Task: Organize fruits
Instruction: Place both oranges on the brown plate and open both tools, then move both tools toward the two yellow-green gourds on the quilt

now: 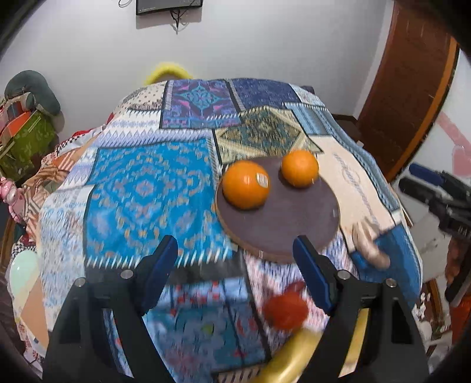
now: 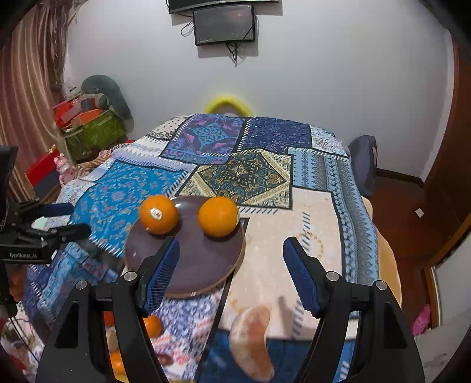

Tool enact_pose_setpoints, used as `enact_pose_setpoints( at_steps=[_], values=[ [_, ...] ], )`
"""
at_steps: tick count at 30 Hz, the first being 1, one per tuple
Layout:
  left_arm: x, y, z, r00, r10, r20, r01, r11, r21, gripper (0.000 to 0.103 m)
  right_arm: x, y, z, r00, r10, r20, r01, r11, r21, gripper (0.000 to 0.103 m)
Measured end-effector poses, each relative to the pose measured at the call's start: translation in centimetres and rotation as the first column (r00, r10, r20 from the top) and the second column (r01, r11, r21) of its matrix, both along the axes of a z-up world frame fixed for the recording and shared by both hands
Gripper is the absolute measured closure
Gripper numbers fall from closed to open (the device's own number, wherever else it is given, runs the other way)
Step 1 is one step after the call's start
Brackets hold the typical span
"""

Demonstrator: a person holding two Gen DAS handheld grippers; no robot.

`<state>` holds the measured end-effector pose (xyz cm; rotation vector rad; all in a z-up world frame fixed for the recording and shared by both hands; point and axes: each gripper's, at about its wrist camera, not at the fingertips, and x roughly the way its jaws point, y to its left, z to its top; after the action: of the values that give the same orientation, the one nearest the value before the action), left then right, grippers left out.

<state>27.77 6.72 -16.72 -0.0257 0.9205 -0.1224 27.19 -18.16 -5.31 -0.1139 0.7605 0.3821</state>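
Note:
A round brown plate (image 1: 294,218) lies on the patterned cloth and holds two oranges: one with a sticker (image 1: 245,184) and a plain one (image 1: 299,168). They also show in the right wrist view: plate (image 2: 206,265), sticker orange (image 2: 159,214), plain orange (image 2: 218,216). My left gripper (image 1: 235,268) is open and empty, just short of the plate's near edge. A blurred red-orange fruit (image 1: 285,309) and a yellow banana (image 1: 294,353) lie below it. My right gripper (image 2: 231,274) is open and empty over the plate's right edge. A pale peeled fruit piece (image 2: 253,338) lies beneath it.
The patterned cloth (image 2: 265,165) covers a table. Small orange fruits (image 2: 151,325) lie at the near left in the right wrist view. A yellow ring (image 2: 228,103) stands behind the far edge. Boxes and clutter (image 2: 91,126) are at the left. A wall screen (image 2: 225,25) hangs above.

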Motion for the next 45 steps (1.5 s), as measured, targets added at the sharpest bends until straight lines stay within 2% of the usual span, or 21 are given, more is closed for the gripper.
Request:
enact_pose_setpoints(
  at_steps=[4, 8, 14, 16, 28, 35, 39, 40, 42, 45],
  values=[
    [-2.7, 0.3, -0.4, 1.0, -0.002, -0.014, 0.003, 1.0, 0.023, 0.022, -2.5, -0.3, 0.1, 1.0, -0.01, -0.004, 0.01, 1.0, 0.011, 0.033],
    [-4.8, 0.8, -0.7, 0.999, -0.002, -0.036, 0.003, 1.0, 0.011, 0.022, -5.2, -0.4, -0.8, 1.0, -0.008, -0.026, 0.008, 1.0, 0.025, 0.032],
    [-7.5, 0.4, -1.5, 0.998, -0.026, -0.058, 0.026, 1.0, 0.009, 0.022, -8.4, 0.0, -2.5, 0.998, 0.008, -0.057, -0.009, 1.0, -0.012, 0.029],
    [-8.1, 0.0, -2.0, 0.997, -0.042, -0.071, 0.043, 0.999, 0.012, 0.022, -9.3, -0.1, -2.9, 0.998, 0.012, -0.067, -0.013, 1.0, -0.013, 0.021],
    [-9.8, -1.3, -4.2, 0.989, -0.089, -0.116, 0.089, 0.996, -0.006, 0.023, -12.5, 2.3, -7.4, 0.973, 0.106, -0.207, -0.112, 0.994, -0.018, 0.02],
    [-10.4, -2.6, -6.1, 0.977, -0.134, -0.165, 0.132, 0.991, -0.024, 0.029, -13.4, 3.9, -9.1, 0.954, 0.158, -0.253, -0.166, 0.986, -0.011, 0.019],
    [-10.3, -3.4, -7.0, 0.965, -0.174, -0.194, 0.168, 0.985, -0.046, 0.038, -13.4, 5.0, -10.0, 0.948, 0.166, -0.272, -0.187, 0.981, -0.051, 0.018],
    [-10.3, -3.5, -7.3, 0.963, -0.179, -0.201, 0.172, 0.984, -0.055, 0.04, -13.3, 5.2, -10.2, 0.947, 0.165, -0.277, -0.189, 0.98, -0.063, 0.016],
    [-10.2, -3.7, -7.8, 0.958, -0.188, -0.218, 0.177, 0.982, -0.069, 0.045, -13.3, 5.4, -10.3, 0.95, 0.155, -0.272, -0.182, 0.98, -0.076, 0.012],
    [-10.2, -3.9, -8.3, 0.958, -0.182, -0.22, 0.174, 0.983, -0.055, 0.046, -13.2, 5.6, -10.5, 0.956, 0.14, -0.257, -0.171, 0.98, -0.1, 0.01]
  ],
)
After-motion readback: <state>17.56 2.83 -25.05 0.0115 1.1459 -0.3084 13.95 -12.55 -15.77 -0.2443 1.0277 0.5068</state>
